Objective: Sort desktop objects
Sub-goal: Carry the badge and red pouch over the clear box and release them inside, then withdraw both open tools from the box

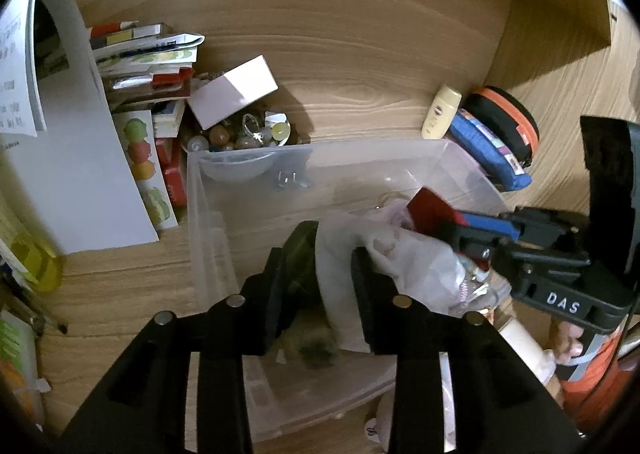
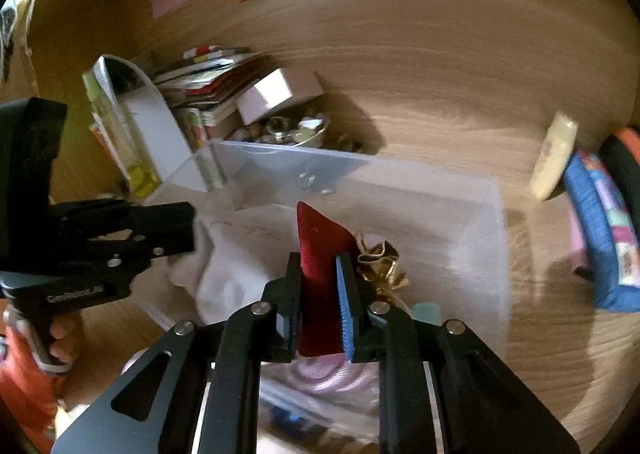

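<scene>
A clear plastic bin (image 1: 208, 214) stands on the wooden desk; it also shows in the right wrist view (image 2: 492, 238). My left gripper (image 1: 320, 274) is over the bin, shut on a white cloth (image 1: 336, 254). My right gripper (image 2: 320, 286) is shut on a dark red velvet piece (image 2: 320, 250) and holds it over the bin; it shows in the left wrist view (image 1: 432, 210) too. A gold foil item (image 2: 380, 266) and pale bags lie in the bin.
A pile of booklets (image 1: 140, 66), a white box (image 1: 236, 90) and a bowl of small trinkets (image 1: 244, 138) stand behind the bin. A cream tube (image 1: 440, 110), a blue pouch (image 1: 492, 150) and an orange-black case (image 1: 508, 118) lie at right.
</scene>
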Tool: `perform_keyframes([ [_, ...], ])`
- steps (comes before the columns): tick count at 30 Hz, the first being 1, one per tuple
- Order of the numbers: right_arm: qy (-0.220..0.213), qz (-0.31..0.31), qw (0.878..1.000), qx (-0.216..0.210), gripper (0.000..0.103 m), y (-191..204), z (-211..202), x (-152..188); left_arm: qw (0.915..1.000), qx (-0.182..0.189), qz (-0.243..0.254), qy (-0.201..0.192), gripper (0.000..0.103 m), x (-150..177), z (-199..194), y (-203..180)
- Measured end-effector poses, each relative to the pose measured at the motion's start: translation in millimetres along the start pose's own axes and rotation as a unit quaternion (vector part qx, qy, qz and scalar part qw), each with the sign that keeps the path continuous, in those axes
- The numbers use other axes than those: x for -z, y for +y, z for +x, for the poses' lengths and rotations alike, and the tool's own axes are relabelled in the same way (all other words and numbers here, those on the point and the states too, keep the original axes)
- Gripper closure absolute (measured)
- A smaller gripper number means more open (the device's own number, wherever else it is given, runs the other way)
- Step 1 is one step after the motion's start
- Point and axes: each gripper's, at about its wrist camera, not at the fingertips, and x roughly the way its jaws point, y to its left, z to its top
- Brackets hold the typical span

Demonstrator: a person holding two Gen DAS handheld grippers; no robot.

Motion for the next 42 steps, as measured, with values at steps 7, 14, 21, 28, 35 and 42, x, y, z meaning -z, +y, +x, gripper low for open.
perform_keyframes([
  [7,-0.006,-0.017,1.000,0.014,0.076,12,-4,-2,0.9997,-0.010,0.008,-0.022,0.040,0,-9,-5],
  [14,-0.045,-0.015,0.998,0.038,0.045,19,-35,-3,0.9990,-0.008,0.004,-0.043,0.032,-5,-28,-13],
  [21,-0.089,-0.030,0.992,0.084,0.022,32,-72,6,0.9972,-0.030,0.013,-0.068,0.020,1,-54,-21],
  [28,-0.096,-0.038,0.990,0.099,0.016,38,-94,22,0.9943,-0.054,0.027,-0.089,0.010,16,-78,-29],
  [35,-0.090,-0.040,0.989,0.109,0.016,40,-105,45,0.9888,-0.094,0.039,-0.109,0.010,39,-95,-34],
  [42,-0.081,-0.033,0.990,0.115,0.016,37,-116,72,0.9878,-0.114,0.043,-0.097,0.010,63,-106,-29],
])
